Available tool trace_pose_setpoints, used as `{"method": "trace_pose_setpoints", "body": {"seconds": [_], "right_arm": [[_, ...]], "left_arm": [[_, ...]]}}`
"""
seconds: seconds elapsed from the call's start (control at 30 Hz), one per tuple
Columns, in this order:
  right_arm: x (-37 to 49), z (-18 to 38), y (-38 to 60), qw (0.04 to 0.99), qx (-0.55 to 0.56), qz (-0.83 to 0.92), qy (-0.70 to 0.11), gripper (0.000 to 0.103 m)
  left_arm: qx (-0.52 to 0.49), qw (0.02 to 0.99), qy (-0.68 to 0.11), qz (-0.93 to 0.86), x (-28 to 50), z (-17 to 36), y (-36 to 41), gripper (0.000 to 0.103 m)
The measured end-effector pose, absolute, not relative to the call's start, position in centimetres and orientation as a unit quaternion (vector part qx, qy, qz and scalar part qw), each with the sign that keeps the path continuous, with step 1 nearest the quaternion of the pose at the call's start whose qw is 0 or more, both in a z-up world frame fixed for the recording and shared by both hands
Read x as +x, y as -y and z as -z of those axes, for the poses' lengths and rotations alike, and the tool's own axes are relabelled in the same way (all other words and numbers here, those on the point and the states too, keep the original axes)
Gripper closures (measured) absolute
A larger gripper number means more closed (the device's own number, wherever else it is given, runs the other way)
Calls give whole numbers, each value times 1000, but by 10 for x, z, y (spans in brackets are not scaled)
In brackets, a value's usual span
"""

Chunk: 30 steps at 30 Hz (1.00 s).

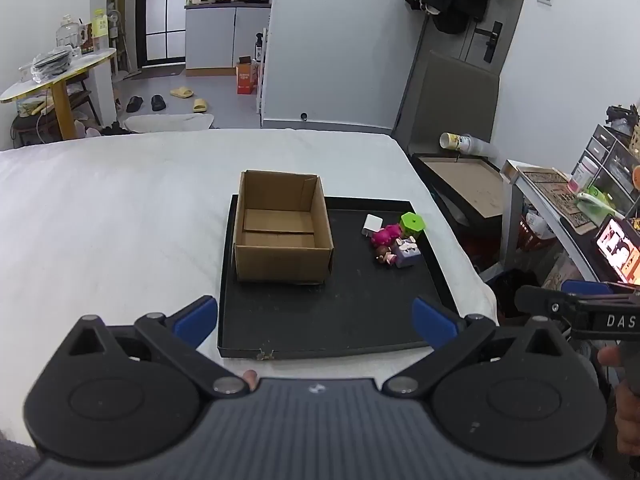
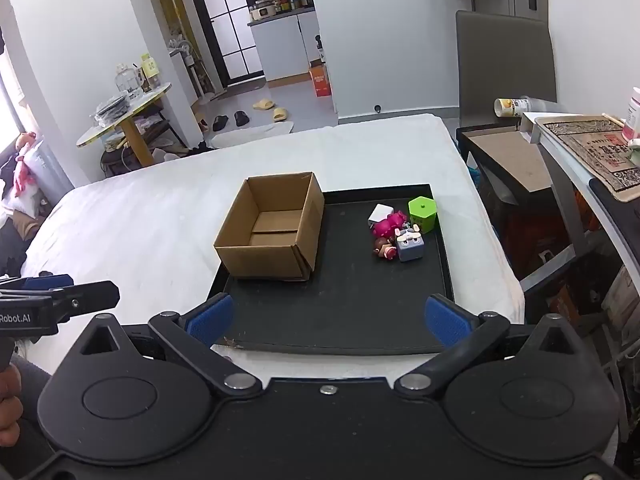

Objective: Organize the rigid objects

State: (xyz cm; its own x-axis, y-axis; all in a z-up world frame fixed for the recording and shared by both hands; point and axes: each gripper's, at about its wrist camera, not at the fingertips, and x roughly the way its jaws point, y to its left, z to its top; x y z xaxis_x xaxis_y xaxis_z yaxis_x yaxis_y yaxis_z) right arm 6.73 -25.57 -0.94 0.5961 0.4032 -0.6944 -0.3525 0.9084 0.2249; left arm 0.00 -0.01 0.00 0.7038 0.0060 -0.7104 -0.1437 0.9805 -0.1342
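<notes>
- small toys sit bunched on the right side of the black tray [image 1: 340, 320]: green hexagonal box [image 1: 413, 225], pink figure [image 1: 386, 235], grey bunny cube [image 1: 407, 253], white charger [image 1: 372, 225]
- empty cardboard box [image 1: 282, 232] fills the tray's left side, all on the white bed [image 1: 120, 220]
- left hand-held gripper [image 1: 316, 322] and right hand-held gripper [image 2: 328, 320] both gape wide, holding nothing

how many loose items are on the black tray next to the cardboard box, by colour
green hexagonal container: 1
white square plug: 1
pink toy figure: 1
grey-blue cube toy with ears: 1
small brown-haired doll figure: 1
total: 5, all clustered on the black tray; the open cardboard box is empty
</notes>
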Motion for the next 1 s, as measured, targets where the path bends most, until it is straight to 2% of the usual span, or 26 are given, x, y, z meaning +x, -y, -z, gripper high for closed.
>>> {"method": "trace_pose_setpoints", "body": {"seconds": [1.0], "right_arm": [[69,16,248,892,13,-199,-406,0]], "left_arm": [[-94,917,-384,-45,-1,4,-5,0]]}}
